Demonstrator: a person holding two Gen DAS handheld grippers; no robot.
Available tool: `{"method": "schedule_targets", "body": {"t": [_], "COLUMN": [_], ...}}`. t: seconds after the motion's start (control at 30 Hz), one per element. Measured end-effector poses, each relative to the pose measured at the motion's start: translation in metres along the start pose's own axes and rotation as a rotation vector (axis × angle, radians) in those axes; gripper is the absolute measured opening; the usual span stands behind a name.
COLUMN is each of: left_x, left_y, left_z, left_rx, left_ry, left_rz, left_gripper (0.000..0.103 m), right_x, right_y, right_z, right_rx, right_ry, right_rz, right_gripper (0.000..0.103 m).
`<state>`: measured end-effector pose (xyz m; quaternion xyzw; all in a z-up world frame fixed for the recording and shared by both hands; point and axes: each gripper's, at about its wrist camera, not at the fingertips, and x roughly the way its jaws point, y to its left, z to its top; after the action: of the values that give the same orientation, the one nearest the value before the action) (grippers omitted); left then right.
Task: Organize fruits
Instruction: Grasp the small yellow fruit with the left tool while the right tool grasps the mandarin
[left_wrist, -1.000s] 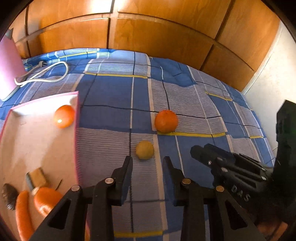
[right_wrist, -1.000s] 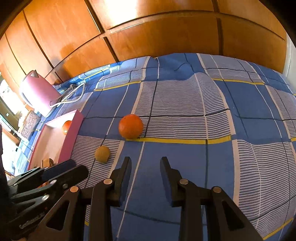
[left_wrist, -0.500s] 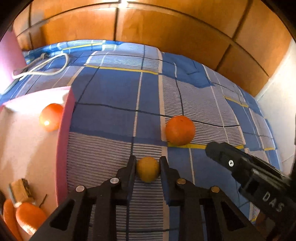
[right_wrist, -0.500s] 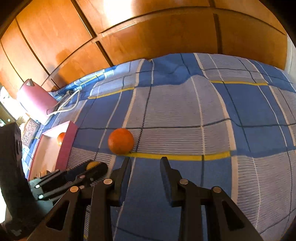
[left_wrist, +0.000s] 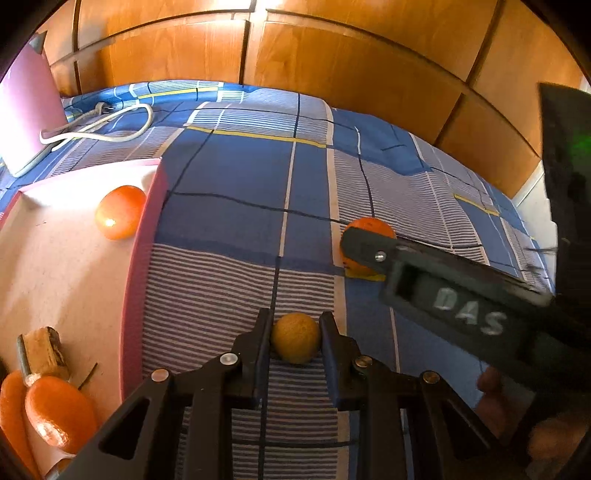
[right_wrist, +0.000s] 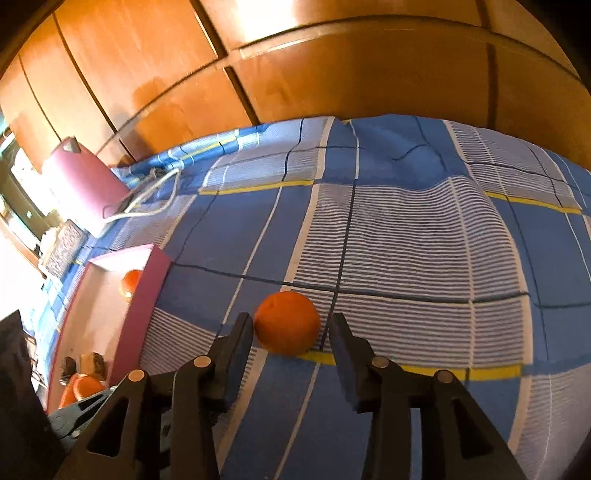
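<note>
A small yellow-brown fruit (left_wrist: 295, 342) lies on the blue checked bedspread between the fingers of my left gripper (left_wrist: 295, 332), which is shut on it. An orange (right_wrist: 287, 322) lies on the bedspread between the open fingers of my right gripper (right_wrist: 291, 328), with gaps on both sides. The same orange (left_wrist: 369, 230) shows in the left wrist view, partly hidden by the right gripper's finger. A pink tray (left_wrist: 146, 236) at the left holds a tomato-like orange fruit (left_wrist: 119, 212), carrots (left_wrist: 59, 413) and a brown block.
A pink appliance (left_wrist: 26, 110) with a white cord (left_wrist: 110, 129) stands at the far left. Wooden wardrobe doors (right_wrist: 332, 74) rise behind the bed. The tray's tall right wall (right_wrist: 147, 295) stands between the fruits and its inside.
My left gripper closed on the small yellow-brown fruit. My right gripper moved forward and left until the orange sits between its open fingers.
</note>
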<state>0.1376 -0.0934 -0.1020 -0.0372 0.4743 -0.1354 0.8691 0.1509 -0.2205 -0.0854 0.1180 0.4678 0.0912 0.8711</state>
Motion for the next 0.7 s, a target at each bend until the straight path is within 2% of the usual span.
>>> {"method": "schedule_targets", "body": {"t": [0.27,0.53,0.7], "left_x": [0.000,0.001,0.001], "left_y": [-0.002,-0.004,-0.004], "left_z": [-0.001,-0.003,-0.003], "left_rx": [0.005,0.019,0.016], "left_ry": [-0.023,-0.063,-0.072], "left_rz": [0.006,0.024,0.028], "left_gripper": [0.026,0.026,0.026], "right_x": [0.010,-0.019,-0.025], "right_y": [0.011,-0.023,-0.034], "right_z": [-0.003,-0.024,-0.034], "right_rx": [-0.101,-0.041,-0.019], "right_ry": [-0.011,-0.039,-0.068], "right_rz": [-0.064,-0.190,-0.173], "right_gripper": [0.038,0.038,0.039]}}
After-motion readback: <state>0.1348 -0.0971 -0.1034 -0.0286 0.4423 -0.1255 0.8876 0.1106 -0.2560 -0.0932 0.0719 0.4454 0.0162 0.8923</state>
